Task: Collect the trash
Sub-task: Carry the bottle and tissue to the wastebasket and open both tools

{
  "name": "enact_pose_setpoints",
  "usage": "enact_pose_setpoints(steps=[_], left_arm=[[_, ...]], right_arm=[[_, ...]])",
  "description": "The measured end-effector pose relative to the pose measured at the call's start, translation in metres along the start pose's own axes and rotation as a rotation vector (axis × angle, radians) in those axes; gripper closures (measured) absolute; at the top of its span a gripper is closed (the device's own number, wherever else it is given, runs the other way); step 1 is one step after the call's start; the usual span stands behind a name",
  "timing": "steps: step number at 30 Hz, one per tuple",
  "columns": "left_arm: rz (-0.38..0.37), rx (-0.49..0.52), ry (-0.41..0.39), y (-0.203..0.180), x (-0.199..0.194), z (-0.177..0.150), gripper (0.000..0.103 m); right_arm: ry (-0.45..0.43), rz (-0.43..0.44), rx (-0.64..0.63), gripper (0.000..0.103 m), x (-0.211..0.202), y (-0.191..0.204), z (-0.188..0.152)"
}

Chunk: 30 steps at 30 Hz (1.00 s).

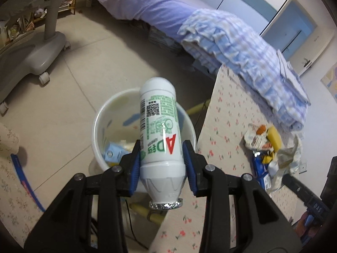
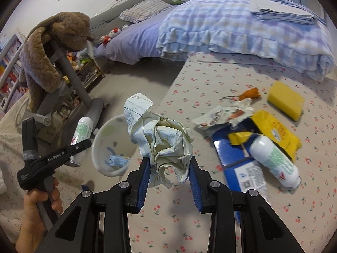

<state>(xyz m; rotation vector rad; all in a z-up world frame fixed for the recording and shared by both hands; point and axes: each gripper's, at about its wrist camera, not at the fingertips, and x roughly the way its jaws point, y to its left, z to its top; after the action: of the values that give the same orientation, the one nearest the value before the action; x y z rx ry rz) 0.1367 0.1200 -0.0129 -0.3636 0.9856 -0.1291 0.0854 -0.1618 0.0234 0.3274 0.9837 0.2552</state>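
Landmark: white bin (image 1: 145,126) on the floor, just beside the edge of the cherry-print table (image 1: 227,126).
Left gripper (image 1: 162,158): fingers pinch a white bottle (image 1: 160,130) at its lower body, foil-rimmed mouth toward the camera. Held above the bin's opening, probably so that letting go drops it straight in.
Right gripper (image 2: 170,168): fingers pinch a crumpled paper wad (image 2: 166,139) by its lower folds, over the table edge just beside the bin (image 2: 113,147); likely queued behind the bottle.
Bin contents: a light blue carton (image 1: 115,152) and some pale scraps at the bottom.
Trash left on table, away from the bin: second bottle (image 2: 276,160), yellow packet (image 2: 276,130), blue wrapper (image 2: 233,158), torn wrapper (image 2: 221,116), yellow sponge (image 2: 286,101).
Judgement: collection partly done; two items in hand.
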Motion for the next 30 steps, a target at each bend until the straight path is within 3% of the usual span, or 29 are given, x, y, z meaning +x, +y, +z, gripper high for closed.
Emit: enact_pose_setpoints(steps=[1, 2, 3, 7, 12, 18, 26, 28, 30], left_arm=[[0.006, 0.001, -0.004, 0.001, 0.001, 0.002, 0.053], [0.029, 0.003, -0.001, 0.001, 0.003, 0.004, 0.031], [0.062, 0.0, -0.011, 0.003, 0.002, 0.004, 0.016], [0.126, -0.012, -0.003, 0.014, -0.003, 0.008, 0.015], [0.245, -0.02, 0.015, 0.031, -0.011, 0.008, 0.003], [0.333, 0.011, 0.041, 0.049, -0.013, 0.005, 0.001], [0.375, 0.012, 0.065, 0.06, -0.015, 0.006, 0.001], [0.372, 0.015, 0.051, 0.058, -0.018, 0.007, 0.001], [0.374, 0.014, 0.046, 0.059, -0.02, 0.008, 0.001]], right_arm=[[0.003, 0.006, -0.007, 0.067, 0.005, 0.005, 0.001], [0.006, 0.014, -0.012, 0.067, 0.009, 0.008, 0.002], [0.009, 0.023, -0.016, 0.066, 0.013, 0.012, 0.003], [0.025, 0.044, -0.034, 0.066, 0.029, 0.026, 0.007], [0.07, 0.069, -0.037, 0.066, 0.053, 0.043, 0.013], [0.106, 0.085, -0.06, 0.065, 0.083, 0.067, 0.021], [0.129, 0.078, -0.065, 0.063, 0.116, 0.088, 0.025], [0.13, 0.087, -0.072, 0.058, 0.121, 0.093, 0.027], [0.134, 0.084, -0.097, 0.03, 0.124, 0.098, 0.027]])
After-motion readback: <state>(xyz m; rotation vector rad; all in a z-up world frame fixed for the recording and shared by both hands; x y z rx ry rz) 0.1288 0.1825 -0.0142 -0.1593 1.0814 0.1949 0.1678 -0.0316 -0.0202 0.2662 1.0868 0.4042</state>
